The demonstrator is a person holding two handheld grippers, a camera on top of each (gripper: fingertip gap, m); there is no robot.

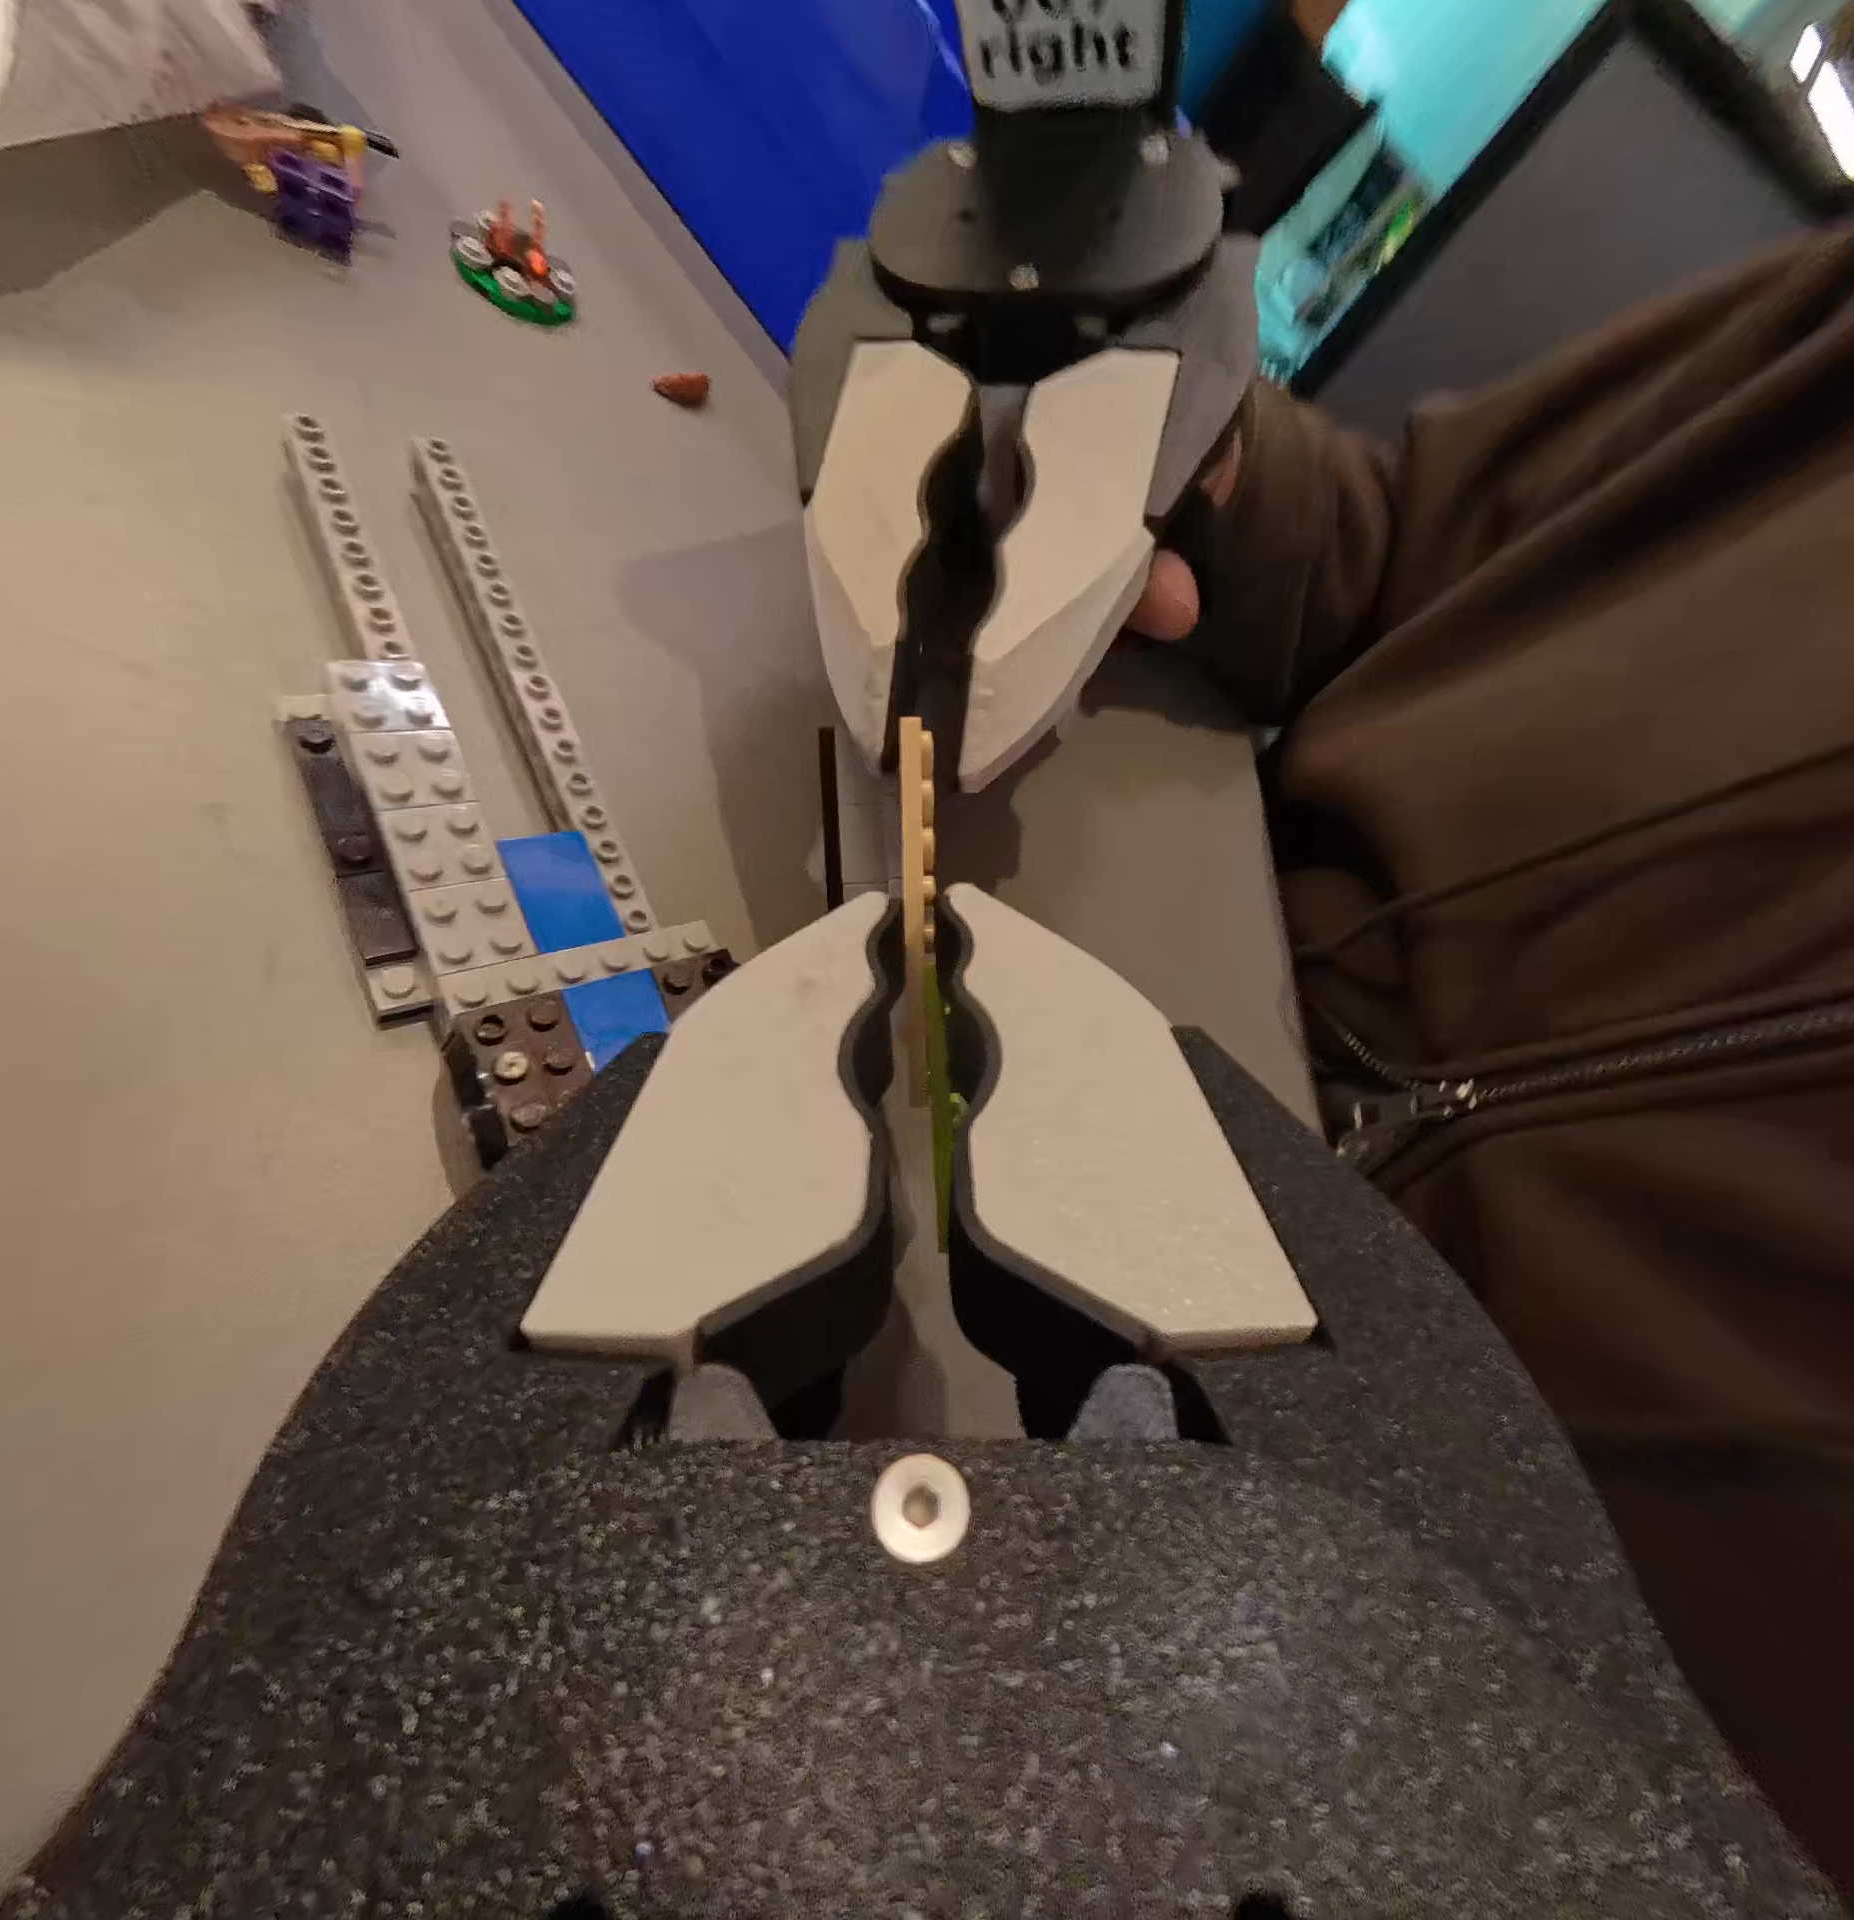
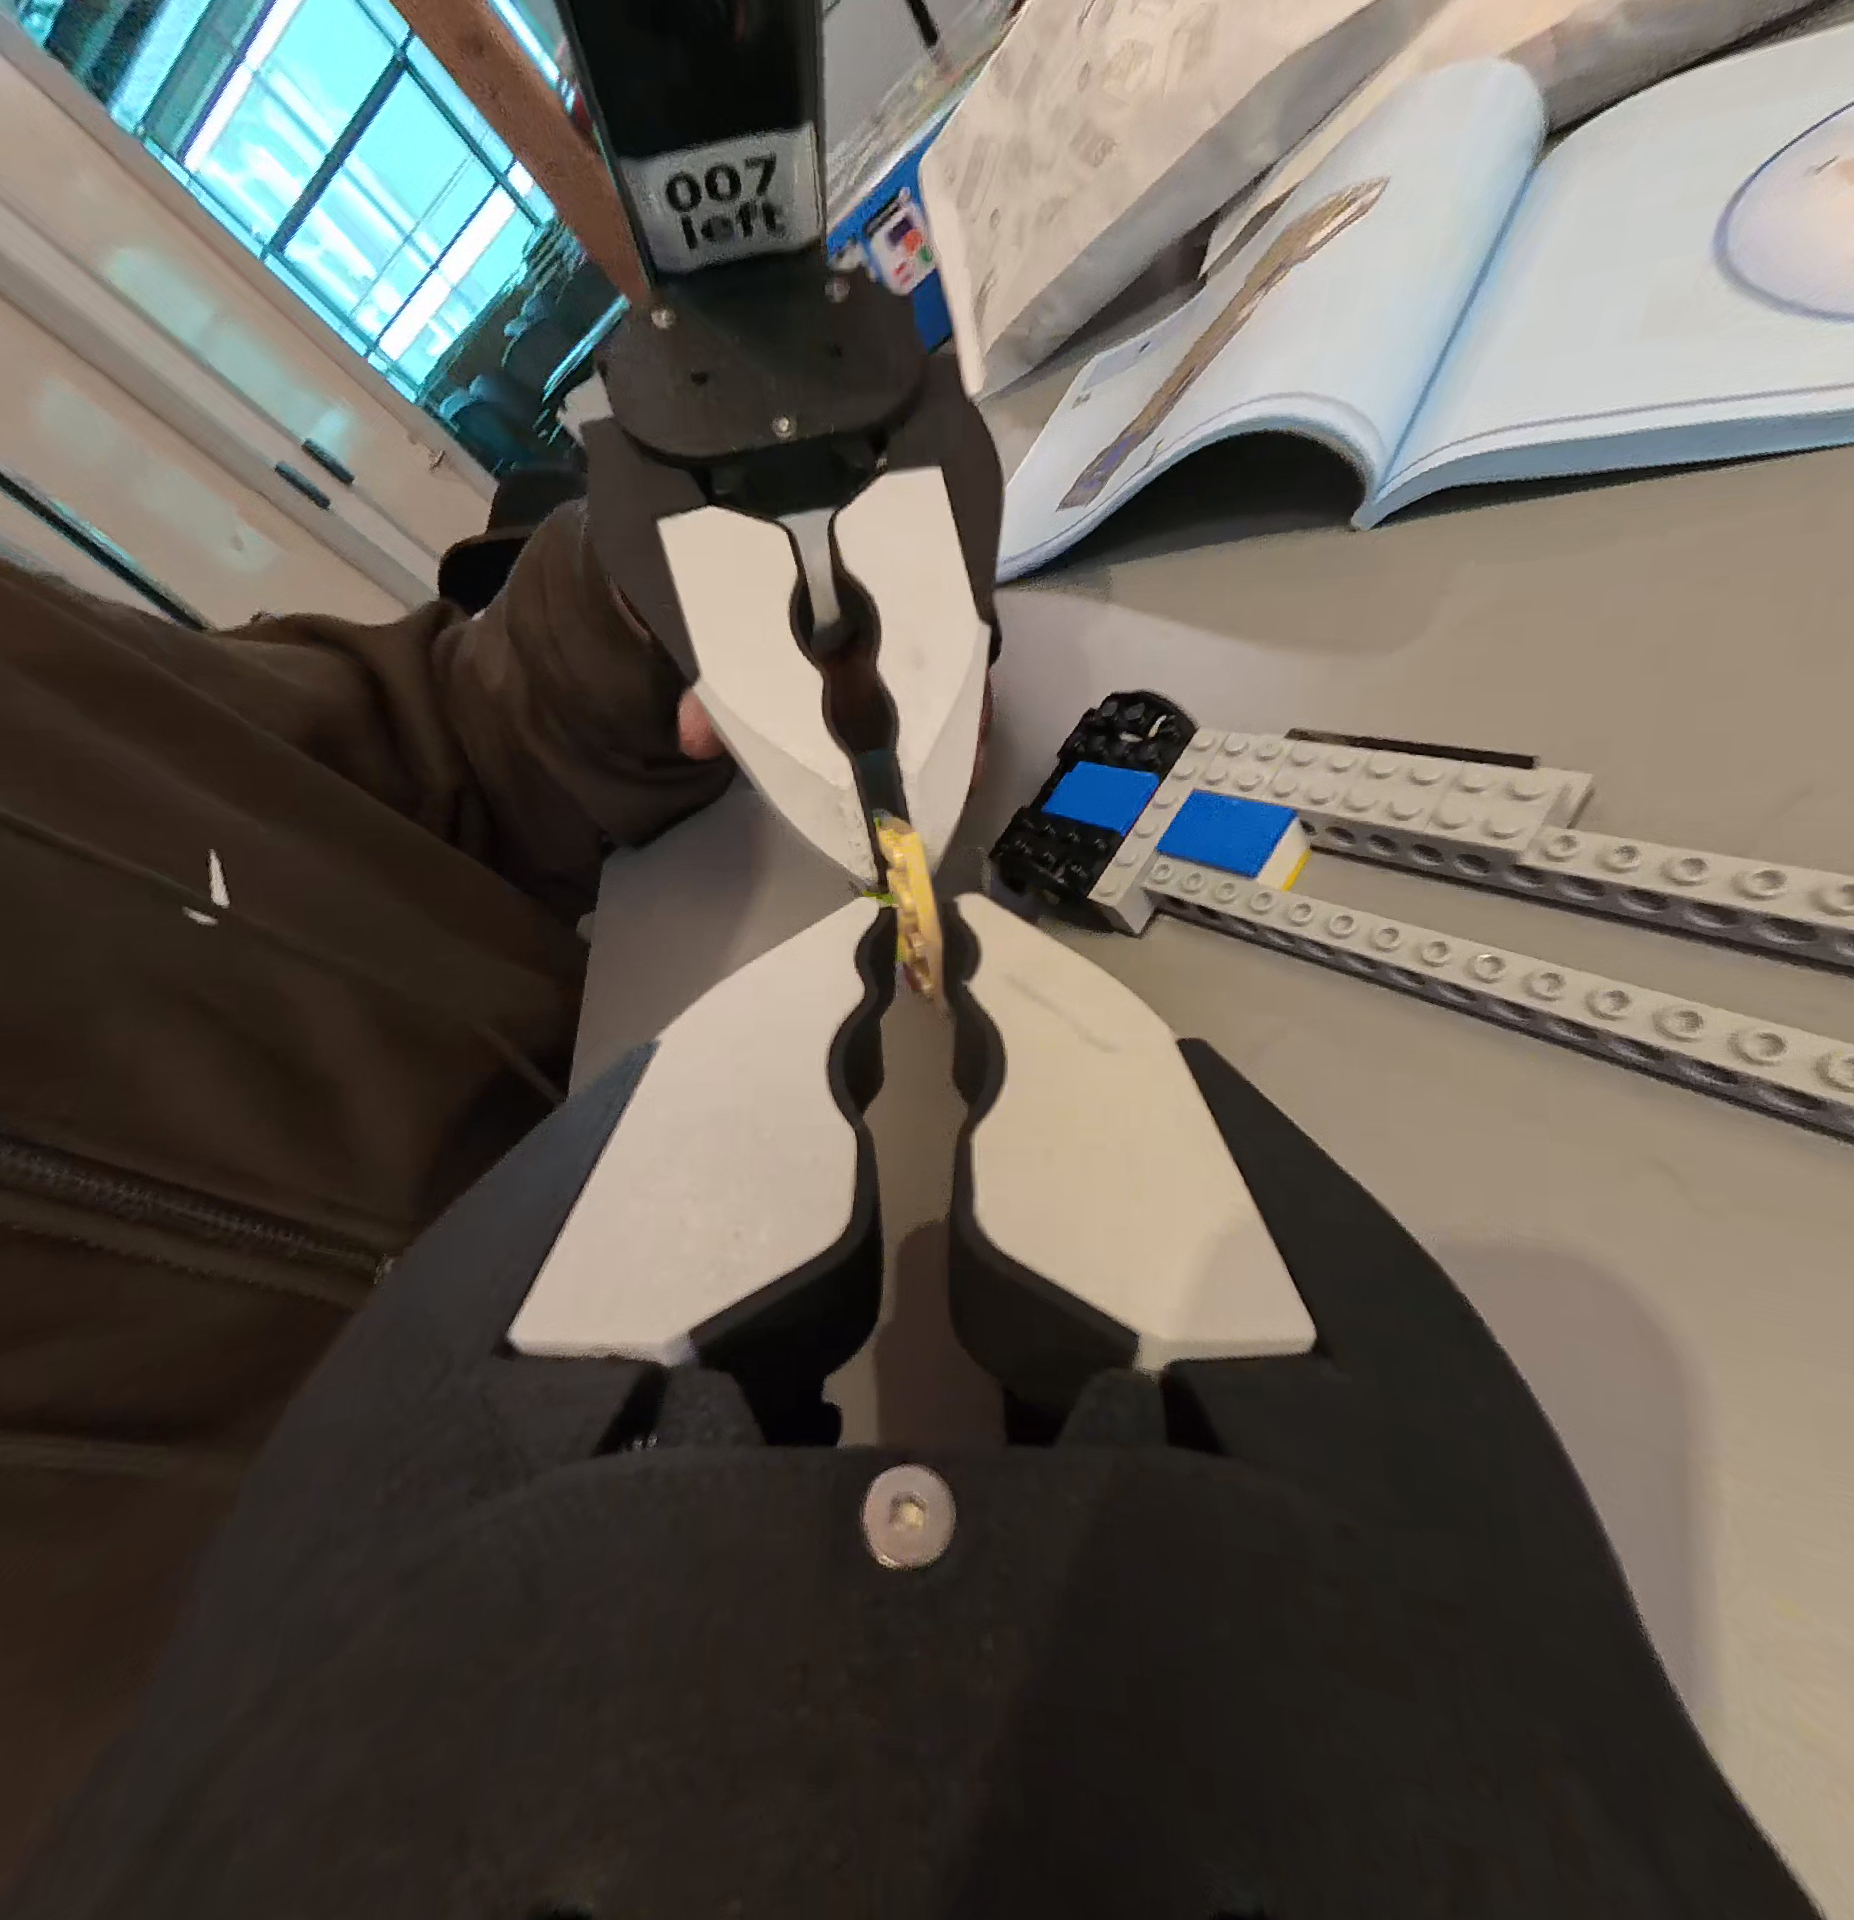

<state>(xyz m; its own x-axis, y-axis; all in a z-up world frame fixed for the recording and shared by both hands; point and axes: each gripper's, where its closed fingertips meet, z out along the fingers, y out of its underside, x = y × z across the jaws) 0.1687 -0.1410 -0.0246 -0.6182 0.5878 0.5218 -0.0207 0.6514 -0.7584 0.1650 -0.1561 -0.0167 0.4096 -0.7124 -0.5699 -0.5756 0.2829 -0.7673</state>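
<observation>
The left tongs (image 1: 915, 920) are nearly closed on a tan studded plate (image 1: 914, 831) held edge-on, with a lime-green piece (image 1: 941, 1049) lying against its studded side deeper between the fingers. Both pads press on this stack.

The right tongs (image 2: 915, 920) face the left ones tip to tip above the tabletop (image 2: 1318, 1195). They are also almost closed, and the far end of the same tan plate (image 2: 912, 914) sits between their tips. Whether both right pads press on it cannot be told; in the left wrist view the plate's end reaches just to the right tongs' (image 1: 928, 748) tips.

So the plate spans the small gap between the two tongs, off the tabletop, in front of a person's brown jacket (image 1: 1577, 831).

Beside the tongs lies a brick assembly (image 2: 1266, 831): two long grey holed beams (image 2: 1525, 977), grey studded plates, blue tiles (image 2: 1229, 836) and black pieces (image 2: 1120, 727). An open booklet (image 2: 1422, 312) lies beyond it. Farther off on the tabletop stand a small green round build (image 1: 512, 265), a purple build (image 1: 315, 192) and a small brown piece (image 1: 682, 385).
</observation>
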